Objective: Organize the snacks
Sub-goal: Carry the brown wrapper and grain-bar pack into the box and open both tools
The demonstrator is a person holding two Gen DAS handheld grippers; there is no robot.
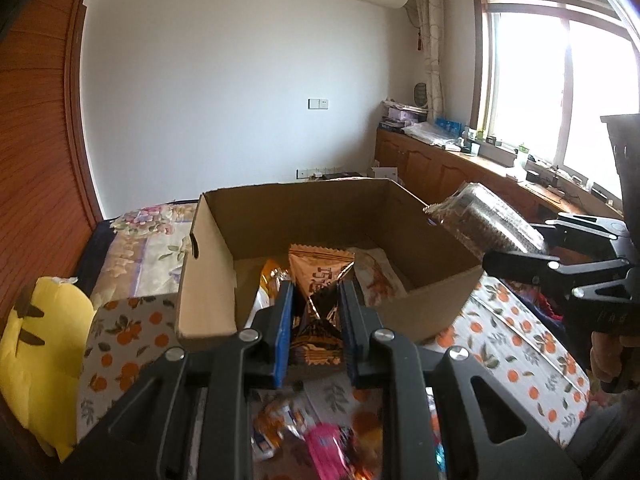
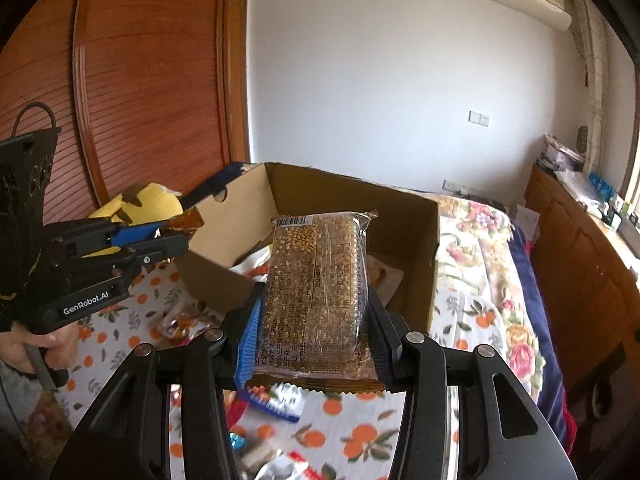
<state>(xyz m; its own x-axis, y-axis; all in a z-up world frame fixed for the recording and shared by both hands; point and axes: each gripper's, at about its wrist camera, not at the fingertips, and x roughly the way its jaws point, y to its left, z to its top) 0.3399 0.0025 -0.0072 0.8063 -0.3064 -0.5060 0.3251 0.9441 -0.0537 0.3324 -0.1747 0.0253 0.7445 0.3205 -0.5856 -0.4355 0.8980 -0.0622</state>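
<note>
Both tongs were found clamped: left gripper [image 1: 316,312] on a brown packet [image 1: 320,300], right gripper [image 2: 312,332] on a grain bar [image 2: 316,296]. Release into the cardboard box [image 2: 404,216] was judged next.

- Your loose snacks [image 1: 316,436] on the cloth at 6 o'clock in the left wrist view are a blur, can't tell what any of them are.
- The left gripper [image 1: 314,312] hides the lower part of the brown packet [image 1: 320,276], and its print is unreadable.
- The cardboard box [image 2: 400,216] floor is mostly covered by the grain bar pack [image 2: 320,280] in the right wrist view.
- The windowsill clutter [image 1: 500,148] at 3 o'clock is too small to tell.
</note>
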